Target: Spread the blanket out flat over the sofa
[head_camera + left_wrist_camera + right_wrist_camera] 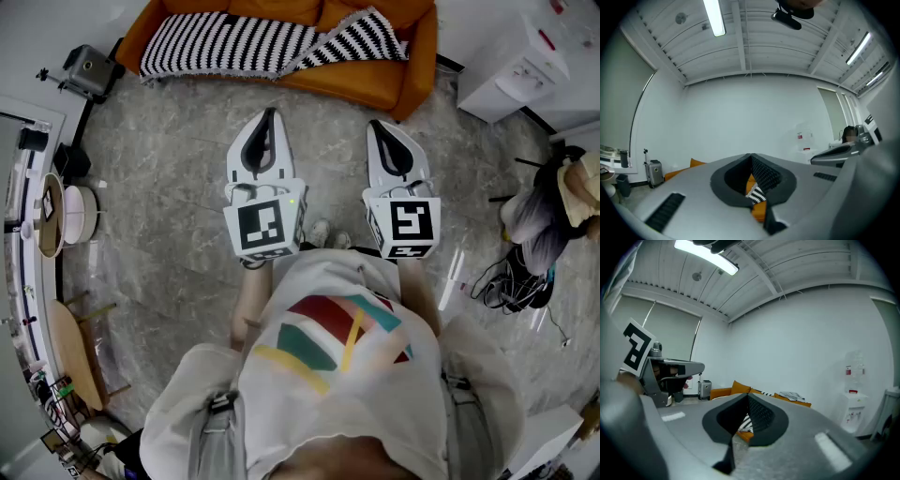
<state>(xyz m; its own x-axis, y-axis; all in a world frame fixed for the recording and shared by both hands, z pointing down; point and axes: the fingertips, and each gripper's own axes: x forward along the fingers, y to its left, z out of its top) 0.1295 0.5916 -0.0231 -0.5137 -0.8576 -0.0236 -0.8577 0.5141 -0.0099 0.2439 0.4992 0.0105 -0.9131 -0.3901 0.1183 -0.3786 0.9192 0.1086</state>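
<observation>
A black-and-white striped blanket [272, 42] lies along the seat of an orange sofa [412, 66] at the top of the head view, its right part rumpled and turned up against the backrest. My left gripper [270, 114] and right gripper [377, 126] are held side by side over the floor, well short of the sofa, both pointing at it. Both are shut with nothing between their jaws. In the left gripper view a strip of the blanket [757, 193] and sofa [760, 209] shows through the jaw hollow; the right gripper view shows the blanket [746, 422] the same way.
Grey marbled floor [169, 178] lies between me and the sofa. A white cabinet [511, 66] stands to the sofa's right, a grey case [89, 70] to its left. A white counter with round trays [52, 216] runs along the left. Cables and a dark bundle [525, 234] sit at right.
</observation>
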